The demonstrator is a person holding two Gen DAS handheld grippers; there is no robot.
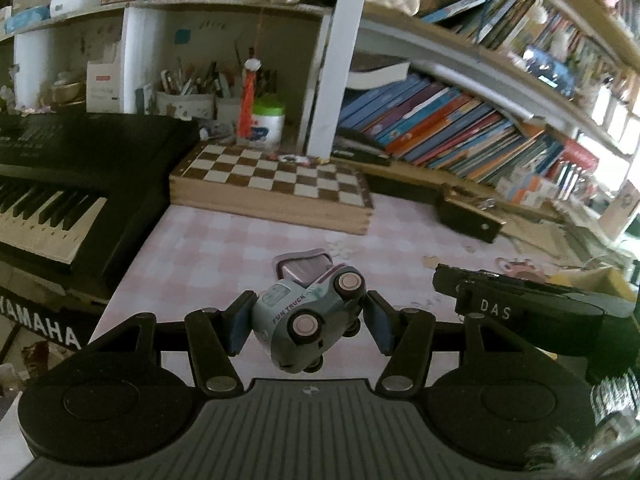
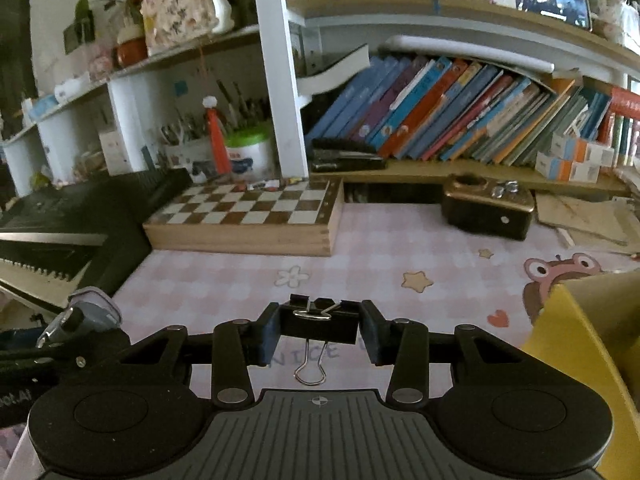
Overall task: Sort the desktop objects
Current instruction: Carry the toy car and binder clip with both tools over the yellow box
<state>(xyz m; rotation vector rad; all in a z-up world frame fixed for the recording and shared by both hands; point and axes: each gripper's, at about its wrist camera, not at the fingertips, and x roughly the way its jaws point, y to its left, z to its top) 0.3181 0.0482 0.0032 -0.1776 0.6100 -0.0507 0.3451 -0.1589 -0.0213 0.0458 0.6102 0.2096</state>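
Note:
My left gripper [image 1: 306, 322] is shut on a pale blue toy truck [image 1: 308, 312] marked FUN TRUCK. It holds the truck tilted on its side, wheels toward the camera, above the pink checked desk mat [image 1: 224, 248]. My right gripper [image 2: 318, 326] is shut on a black binder clip [image 2: 319, 322], whose wire handle hangs down above the mat [image 2: 400, 240]. The truck also shows at the left edge of the right wrist view [image 2: 86, 312]. The right gripper shows at the right of the left wrist view [image 1: 520, 304].
A wooden chess box [image 1: 272, 184] lies at the back of the mat, a black Yamaha keyboard [image 1: 60, 192] to the left. A yellow box [image 2: 580, 344] stands at the right. A small dark box [image 2: 488, 208] sits below shelves of leaning books [image 2: 460, 112].

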